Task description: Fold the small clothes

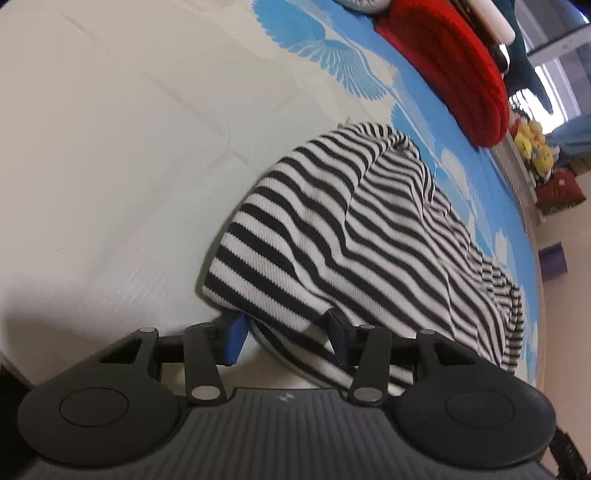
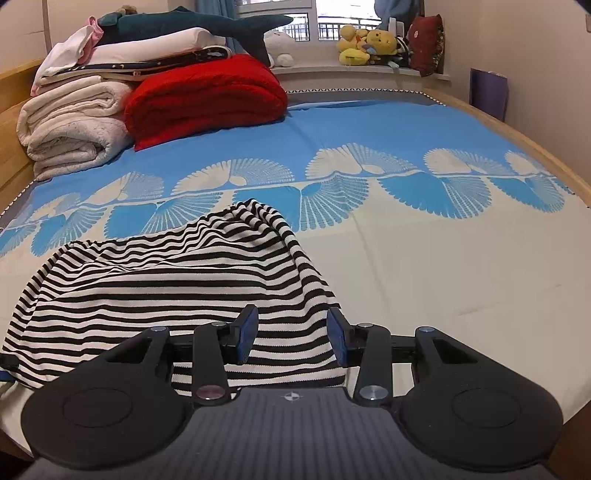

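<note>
A black-and-white striped garment (image 1: 351, 229) (image 2: 166, 288) lies rumpled on the bed sheet (image 1: 110, 147) (image 2: 443, 258), where its cream part meets the blue fan pattern. My left gripper (image 1: 287, 334) is at the garment's near edge. Its jaws stand apart, and a fold of the striped cloth hangs loosely over the gap without being pinched. My right gripper (image 2: 291, 332) hovers over the garment's near right corner, open, with striped cloth showing flat beneath and between its blue-padded fingers (image 2: 245, 332).
A folded red blanket (image 2: 207, 96) (image 1: 443, 55) and rolled white towels (image 2: 74, 125) are stacked at the bed's far left, with a shark plush (image 2: 192, 26) on top. Yellow plush toys (image 2: 365, 44) sit on the windowsill. The wooden bed frame (image 2: 535, 144) borders the right side.
</note>
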### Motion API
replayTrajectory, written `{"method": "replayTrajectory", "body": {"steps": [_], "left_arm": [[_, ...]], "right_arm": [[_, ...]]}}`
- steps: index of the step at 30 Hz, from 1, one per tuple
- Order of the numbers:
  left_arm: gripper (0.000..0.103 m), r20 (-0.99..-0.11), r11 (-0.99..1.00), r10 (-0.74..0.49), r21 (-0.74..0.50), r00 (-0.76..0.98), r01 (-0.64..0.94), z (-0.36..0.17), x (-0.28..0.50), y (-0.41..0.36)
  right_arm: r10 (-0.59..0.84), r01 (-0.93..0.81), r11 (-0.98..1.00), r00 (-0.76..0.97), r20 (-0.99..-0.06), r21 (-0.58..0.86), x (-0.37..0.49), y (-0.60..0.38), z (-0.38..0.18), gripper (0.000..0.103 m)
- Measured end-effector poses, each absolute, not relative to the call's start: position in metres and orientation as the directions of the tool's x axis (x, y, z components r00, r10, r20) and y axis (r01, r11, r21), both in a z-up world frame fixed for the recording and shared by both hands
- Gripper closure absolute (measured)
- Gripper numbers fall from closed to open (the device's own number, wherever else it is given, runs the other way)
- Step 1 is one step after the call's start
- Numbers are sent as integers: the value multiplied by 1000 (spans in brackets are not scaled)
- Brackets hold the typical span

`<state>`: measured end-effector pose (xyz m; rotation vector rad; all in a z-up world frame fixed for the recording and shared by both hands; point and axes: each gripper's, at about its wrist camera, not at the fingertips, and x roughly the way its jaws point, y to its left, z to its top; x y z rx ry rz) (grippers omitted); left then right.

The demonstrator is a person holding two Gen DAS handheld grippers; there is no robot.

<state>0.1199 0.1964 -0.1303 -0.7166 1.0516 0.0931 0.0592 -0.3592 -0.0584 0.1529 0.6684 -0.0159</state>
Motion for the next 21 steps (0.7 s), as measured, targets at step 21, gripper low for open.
{"method": "replayTrajectory", "body": {"steps": [21], "left_arm": [[81, -798, 712, -230, -528, 557, -463, -134, 125, 204]], "right_arm": [[-12, 101, 989, 775, -632, 105, 60, -360, -63, 60]]}}
